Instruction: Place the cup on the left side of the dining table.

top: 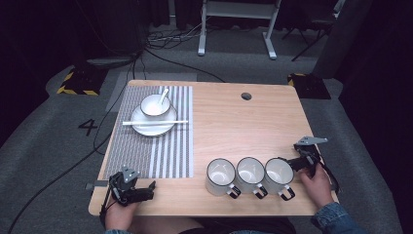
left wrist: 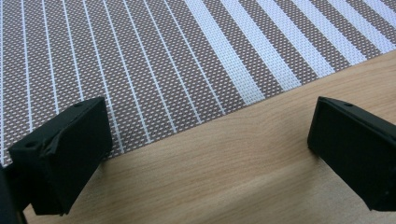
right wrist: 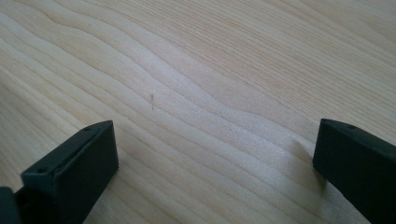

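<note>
Right gripper (top: 292, 163), jaws spread over bare table (right wrist: 196, 93), just beside nearest mug (top: 278, 176) of three; left gripper (top: 146, 190) likewise spread, at placemat (left wrist: 140, 60) edge, well apart. For clean pickup: straddle rim squarely, close gently, avoid nudging neighbouring mug (top: 250, 175).

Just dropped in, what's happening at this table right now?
A person holds a gripper in each hand at a light wooden table. Both are open and hold nothing. The left gripper rests at the near left corner, by the edge of the brown-and-white striped woven placemat. The right gripper sits beside the rightmost of three white enamel mugs with dark rims, lined up along the near edge. On the placemat, a white bowl with a white spoon stands on a white plate, with white chopsticks laid across.
</note>
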Demonstrator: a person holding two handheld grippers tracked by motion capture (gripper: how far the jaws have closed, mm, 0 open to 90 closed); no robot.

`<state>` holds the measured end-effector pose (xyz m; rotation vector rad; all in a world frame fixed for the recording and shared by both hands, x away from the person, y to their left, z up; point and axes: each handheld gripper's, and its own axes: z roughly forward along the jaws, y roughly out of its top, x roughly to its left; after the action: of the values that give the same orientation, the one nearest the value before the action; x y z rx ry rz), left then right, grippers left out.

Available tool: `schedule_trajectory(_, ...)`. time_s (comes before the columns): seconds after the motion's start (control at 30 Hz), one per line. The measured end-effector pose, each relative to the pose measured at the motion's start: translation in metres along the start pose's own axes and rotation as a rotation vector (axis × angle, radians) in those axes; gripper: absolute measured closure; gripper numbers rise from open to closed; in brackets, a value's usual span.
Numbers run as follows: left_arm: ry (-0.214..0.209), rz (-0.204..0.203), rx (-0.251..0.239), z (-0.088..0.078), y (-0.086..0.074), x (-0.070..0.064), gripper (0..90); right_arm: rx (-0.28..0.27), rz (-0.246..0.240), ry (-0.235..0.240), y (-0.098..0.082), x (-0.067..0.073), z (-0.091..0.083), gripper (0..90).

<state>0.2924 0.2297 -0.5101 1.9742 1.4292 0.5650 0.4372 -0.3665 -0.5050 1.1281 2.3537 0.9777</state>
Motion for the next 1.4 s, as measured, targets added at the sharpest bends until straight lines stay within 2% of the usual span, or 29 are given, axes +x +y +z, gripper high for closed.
schedule_trajectory(0.8,0.001,-0.003,0.006,0.0,0.0,0.0,0.1,-0.001,0.0,-0.001,0.0,0.0,0.0,0.2)
schedule_trajectory(0.93,-0.001,-0.021,0.014,-0.001,0.004,-0.001,0.2,0.0,0.0,0.0,0.0,0.0,0.0,0.2)
schedule_trajectory(0.97,-0.018,-0.031,0.016,-0.002,0.006,-0.002,0.2,-0.001,0.001,-0.001,0.0,0.0,0.0,0.2)
schedule_trajectory(1.07,-0.034,-0.041,-0.032,-0.005,0.011,-0.005,0.0,-0.001,0.001,-0.001,0.0,0.0,0.0,0.2)
schedule_trajectory(1.27,-0.064,-0.053,-0.161,-0.018,0.02,-0.011,0.0,0.0,0.0,0.0,0.0,0.0,0.0,0.2)
schedule_trajectory(1.3,-0.064,-0.053,-0.161,-0.018,0.02,-0.011,0.0,0.0,0.0,0.0,0.0,0.0,0.0,0.2)
schedule_trajectory(1.37,-0.065,-0.057,-0.214,-0.022,0.023,-0.014,0.0,-0.001,0.0,-0.001,0.0,0.0,0.0,0.2)
schedule_trajectory(1.4,-0.058,-0.042,-0.248,-0.026,0.025,-0.016,0.0,0.0,0.0,-0.001,0.0,0.0,0.0,0.2)
